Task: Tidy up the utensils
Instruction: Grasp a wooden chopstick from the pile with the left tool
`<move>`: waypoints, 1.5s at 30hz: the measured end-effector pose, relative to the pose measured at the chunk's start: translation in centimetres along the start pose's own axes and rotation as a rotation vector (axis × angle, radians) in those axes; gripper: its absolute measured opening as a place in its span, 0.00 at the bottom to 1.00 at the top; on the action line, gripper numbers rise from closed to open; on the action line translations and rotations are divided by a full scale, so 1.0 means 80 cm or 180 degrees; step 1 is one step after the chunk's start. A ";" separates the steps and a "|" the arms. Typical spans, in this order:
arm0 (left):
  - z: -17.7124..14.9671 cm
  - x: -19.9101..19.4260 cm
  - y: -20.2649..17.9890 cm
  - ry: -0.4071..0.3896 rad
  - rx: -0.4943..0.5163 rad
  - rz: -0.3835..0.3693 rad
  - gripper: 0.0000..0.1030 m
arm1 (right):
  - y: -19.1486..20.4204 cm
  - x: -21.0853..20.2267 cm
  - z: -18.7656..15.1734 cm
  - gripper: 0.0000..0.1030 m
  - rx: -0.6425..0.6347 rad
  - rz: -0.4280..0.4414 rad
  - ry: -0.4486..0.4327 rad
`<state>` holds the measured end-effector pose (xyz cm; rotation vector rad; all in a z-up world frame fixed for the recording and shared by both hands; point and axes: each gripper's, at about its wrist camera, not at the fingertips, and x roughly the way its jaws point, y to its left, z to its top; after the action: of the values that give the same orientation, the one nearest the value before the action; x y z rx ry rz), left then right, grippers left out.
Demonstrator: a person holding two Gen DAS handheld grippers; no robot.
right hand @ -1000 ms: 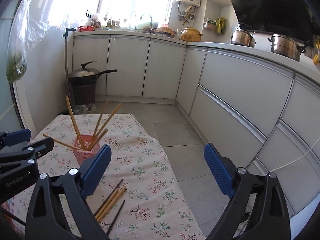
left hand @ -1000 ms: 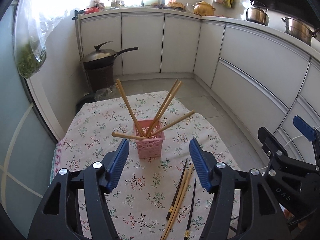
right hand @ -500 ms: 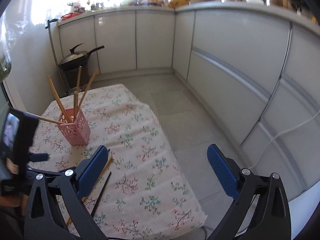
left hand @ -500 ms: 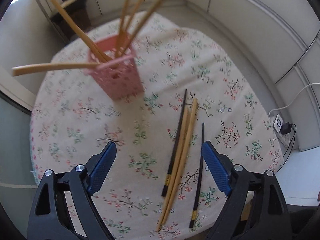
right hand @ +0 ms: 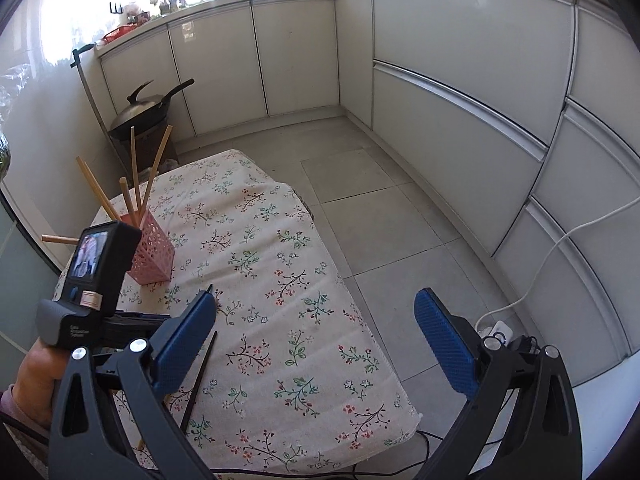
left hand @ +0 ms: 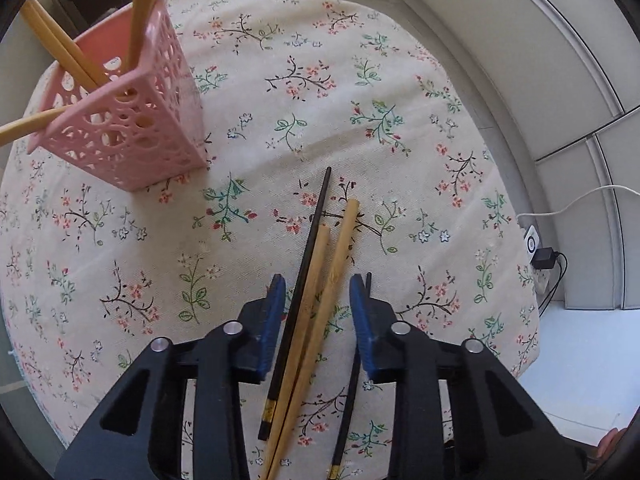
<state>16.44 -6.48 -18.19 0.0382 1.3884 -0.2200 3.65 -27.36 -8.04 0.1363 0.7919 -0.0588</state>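
Note:
A pink lattice holder (left hand: 128, 128) with several wooden chopsticks stands on the flowered tablecloth (left hand: 360, 92); it also shows in the right wrist view (right hand: 154, 256). My left gripper (left hand: 318, 292) is low over the cloth, jaws partly closed around two wooden chopsticks (left hand: 332, 272) and a black chopstick (left hand: 310, 248) that lie flat, not clamped. A second black chopstick (left hand: 348, 400) lies just outside the right finger. My right gripper (right hand: 316, 336) is open and empty, held above the table's right part.
The table edge drops to a tiled floor (right hand: 380, 184) on the right. White cabinets (right hand: 460, 80) line the walls. A wok (right hand: 144, 112) stands on a stool behind the table. A power strip (left hand: 536, 248) with cables lies on the floor.
My left gripper has dropped down to the loose chopsticks and narrowed its jaws around three of them. My right gripper has tilted down a little and stays open.

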 end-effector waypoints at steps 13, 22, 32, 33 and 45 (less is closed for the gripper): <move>0.014 0.020 -0.005 0.0050 0.0048 -0.0039 0.12 | -0.001 0.015 -0.004 0.94 -0.0003 -0.0028 0.0139; 0.017 0.026 0.003 0.0115 0.0047 -0.0171 0.13 | 0.001 0.027 -0.006 0.94 -0.0036 -0.0085 0.0221; 0.018 0.017 0.040 0.0169 -0.0230 -0.0380 0.10 | 0.001 0.035 -0.007 0.94 -0.0013 -0.0104 0.0278; 0.018 0.015 0.040 0.0162 -0.0209 -0.0348 0.10 | 0.002 0.035 -0.008 0.94 -0.0021 -0.0101 0.0282; 0.004 0.014 0.008 -0.0272 0.0145 0.0187 0.07 | 0.004 0.064 -0.007 0.94 0.0212 -0.0030 0.0405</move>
<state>17.02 -6.08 -19.32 0.1060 1.2952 -0.2019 6.89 -26.96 -12.06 0.2010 0.9181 -0.0862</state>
